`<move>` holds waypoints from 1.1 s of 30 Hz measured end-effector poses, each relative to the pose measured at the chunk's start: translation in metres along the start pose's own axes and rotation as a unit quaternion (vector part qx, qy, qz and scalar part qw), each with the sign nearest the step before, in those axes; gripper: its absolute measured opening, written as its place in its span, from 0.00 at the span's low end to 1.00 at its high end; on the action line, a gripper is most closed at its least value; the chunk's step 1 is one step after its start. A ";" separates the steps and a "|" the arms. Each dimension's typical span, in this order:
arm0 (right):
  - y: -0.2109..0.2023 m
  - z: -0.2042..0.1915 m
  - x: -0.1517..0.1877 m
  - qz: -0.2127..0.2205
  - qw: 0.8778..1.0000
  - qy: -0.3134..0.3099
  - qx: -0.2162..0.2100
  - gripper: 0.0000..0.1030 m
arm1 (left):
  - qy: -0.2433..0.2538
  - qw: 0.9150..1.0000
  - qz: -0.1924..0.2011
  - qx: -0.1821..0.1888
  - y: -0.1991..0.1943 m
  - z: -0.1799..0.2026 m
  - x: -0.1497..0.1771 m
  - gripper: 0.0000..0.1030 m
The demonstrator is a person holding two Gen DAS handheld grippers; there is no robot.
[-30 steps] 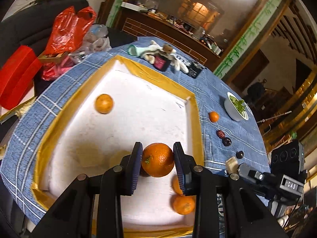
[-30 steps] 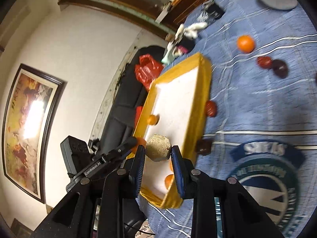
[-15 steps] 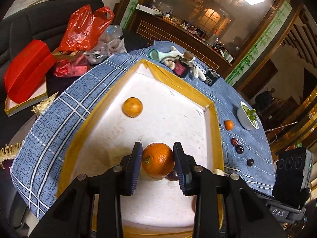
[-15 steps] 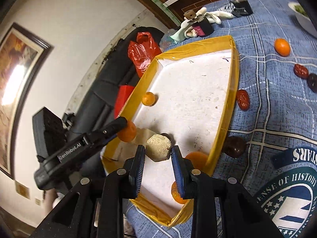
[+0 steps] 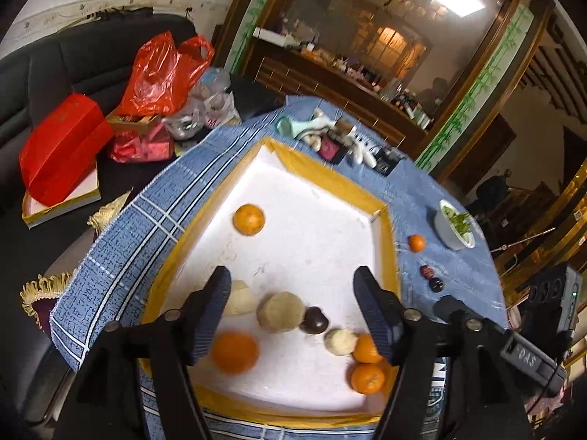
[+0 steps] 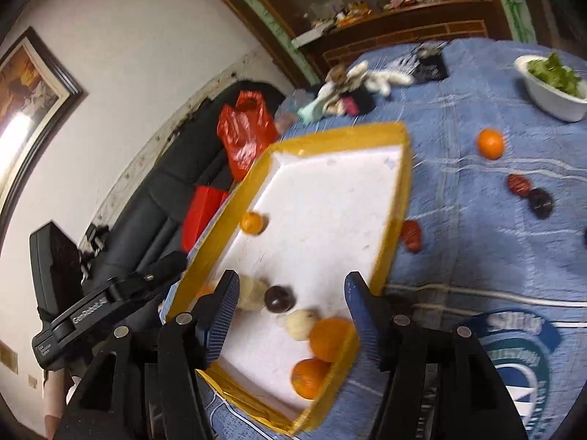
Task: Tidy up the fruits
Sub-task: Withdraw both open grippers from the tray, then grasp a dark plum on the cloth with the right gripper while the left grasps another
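Your left gripper (image 5: pixel 291 308) hung with its jaws spread wide and nothing in them, and your right gripper (image 6: pixel 288 308) was the same, wide apart and empty, both poised over the near end of the tray (image 5: pixel 332 178). Just below your left jaws a big orange (image 5: pixel 234 352) sat blurred on the white floor, with a tan round fruit (image 5: pixel 280 311), a dark plum (image 5: pixel 314 319) and a pale fruit (image 5: pixel 341 341) bunched close beside it, and two small oranges (image 5: pixel 367 363) tucked in the near right corner. The placing looked done to me, so the clean move was to lift straight up and not rake those neighbours. Farther in, a lone orange (image 5: pixel 249 219) sat near the left wall with plenty of bare white floor beyond it, good room for more. The yellow rim stood raised, so you needed height to cross it. Out on the blue cloth (image 6: pixel 477 220) of the desk, a loose orange (image 6: pixel 490 143), a red date (image 6: pixel 411 236) just beside the tray wall, and two dark fruits (image 6: pixel 530 194) waited, with the white bowl (image 6: pixel 550 99) well beyond.
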State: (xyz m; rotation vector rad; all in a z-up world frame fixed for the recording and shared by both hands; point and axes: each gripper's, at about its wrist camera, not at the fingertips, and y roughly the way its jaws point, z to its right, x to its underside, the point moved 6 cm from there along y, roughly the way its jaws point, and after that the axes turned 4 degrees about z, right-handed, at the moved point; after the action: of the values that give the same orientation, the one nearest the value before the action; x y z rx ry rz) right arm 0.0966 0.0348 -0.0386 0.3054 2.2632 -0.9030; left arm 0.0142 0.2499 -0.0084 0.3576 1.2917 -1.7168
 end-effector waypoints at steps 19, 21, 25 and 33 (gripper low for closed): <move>-0.022 0.033 0.038 -0.032 0.985 -0.135 0.100 0.55 | 0.025 0.999 -0.016 0.027 0.008 0.044 0.016 0.73; -0.008 0.018 0.046 -0.036 0.970 -0.206 0.121 0.54 | 0.022 0.999 -0.017 0.027 0.010 0.042 0.016 0.73; 0.014 0.014 0.053 -0.051 0.942 -0.293 0.155 0.50 | 0.021 0.999 -0.021 0.028 0.013 0.039 0.018 0.73; 0.051 0.022 0.059 -0.086 0.922 -0.338 0.165 0.30 | 0.023 0.999 -0.027 0.030 0.019 0.036 0.020 0.73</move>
State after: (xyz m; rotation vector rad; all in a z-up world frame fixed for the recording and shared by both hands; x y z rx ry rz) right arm 0.0855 0.0553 -0.1163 -0.0680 1.5118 -1.2541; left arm 0.0289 0.2084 -0.0185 0.4025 1.2959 -1.8053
